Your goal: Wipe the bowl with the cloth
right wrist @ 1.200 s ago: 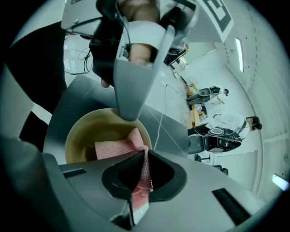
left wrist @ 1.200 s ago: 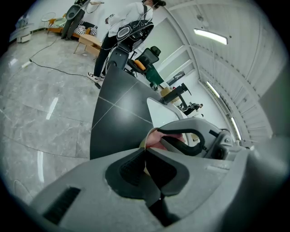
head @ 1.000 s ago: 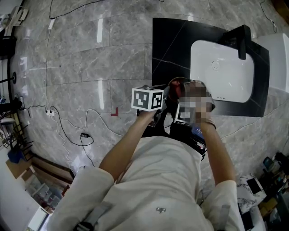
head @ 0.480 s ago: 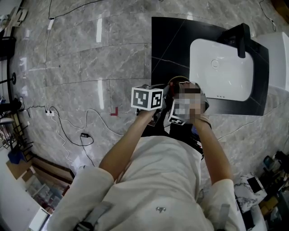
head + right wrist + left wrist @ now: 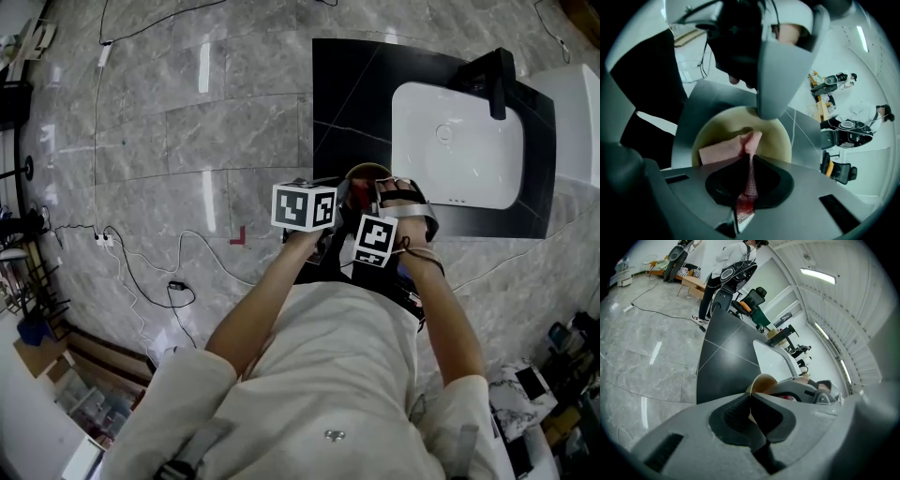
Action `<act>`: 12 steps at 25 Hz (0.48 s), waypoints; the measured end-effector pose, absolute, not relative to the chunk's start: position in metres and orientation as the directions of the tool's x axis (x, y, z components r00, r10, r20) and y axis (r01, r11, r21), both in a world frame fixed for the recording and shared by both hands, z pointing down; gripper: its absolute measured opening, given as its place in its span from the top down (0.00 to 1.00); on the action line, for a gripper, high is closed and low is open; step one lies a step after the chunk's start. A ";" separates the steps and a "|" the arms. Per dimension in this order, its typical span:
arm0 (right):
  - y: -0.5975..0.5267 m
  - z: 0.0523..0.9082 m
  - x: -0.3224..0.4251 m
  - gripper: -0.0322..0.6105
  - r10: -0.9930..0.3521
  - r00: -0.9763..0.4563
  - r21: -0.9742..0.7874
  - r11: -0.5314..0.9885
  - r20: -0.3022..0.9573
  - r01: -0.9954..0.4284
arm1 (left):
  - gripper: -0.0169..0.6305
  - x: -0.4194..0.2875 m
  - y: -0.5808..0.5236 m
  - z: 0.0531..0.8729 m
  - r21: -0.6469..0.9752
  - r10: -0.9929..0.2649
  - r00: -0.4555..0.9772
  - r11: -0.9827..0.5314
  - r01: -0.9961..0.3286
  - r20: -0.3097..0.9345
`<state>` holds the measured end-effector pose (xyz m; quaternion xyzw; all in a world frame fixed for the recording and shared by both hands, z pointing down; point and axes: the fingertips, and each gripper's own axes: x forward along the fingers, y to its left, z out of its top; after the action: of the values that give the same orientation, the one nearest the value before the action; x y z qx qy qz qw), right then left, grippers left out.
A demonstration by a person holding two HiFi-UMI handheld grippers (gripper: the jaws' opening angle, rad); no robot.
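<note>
A tan bowl (image 5: 776,136) is held in the air in front of the person, with my left gripper (image 5: 751,397) shut on its rim (image 5: 761,382). My right gripper (image 5: 749,158) is shut on a pink cloth (image 5: 726,149), whose free end lies folded against the bowl's inside. In the head view both grippers meet above the counter's near edge, the left marker cube (image 5: 305,206) beside the right marker cube (image 5: 375,240), and the bowl (image 5: 367,172) peeks out beyond them. The left gripper's finger (image 5: 780,61) reaches over the bowl's far rim in the right gripper view.
A black counter (image 5: 352,89) with a white sink (image 5: 455,145) and a dark tap (image 5: 497,80) stands just beyond the hands. Grey marble floor with cables (image 5: 141,272) lies to the left. Other people and office chairs stand far off.
My right gripper has shifted slightly left and lower and tilted, bringing the cloth further into the bowl. The left gripper and the bowl have stayed still.
</note>
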<state>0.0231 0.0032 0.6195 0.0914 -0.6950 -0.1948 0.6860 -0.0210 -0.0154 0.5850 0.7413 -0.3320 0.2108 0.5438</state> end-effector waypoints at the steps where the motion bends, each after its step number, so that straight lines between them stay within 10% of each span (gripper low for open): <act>1: -0.005 0.618 0.029 0.93 -0.435 -0.013 0.432 0.892 0.900 0.134 | 0.95 -0.021 -0.016 0.585 0.668 -0.261 0.691 -0.185 -0.721 0.674; 12: -0.049 0.562 0.046 0.93 -0.640 0.000 0.639 0.767 0.768 -0.053 | 0.95 -0.038 -0.050 0.585 0.647 -0.334 0.650 -0.139 -0.750 0.682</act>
<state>0.0456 -0.0488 0.5617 0.2582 -0.6711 -0.2229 0.6582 -0.0381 -0.0495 0.5854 0.7297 -0.3714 0.1922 0.5409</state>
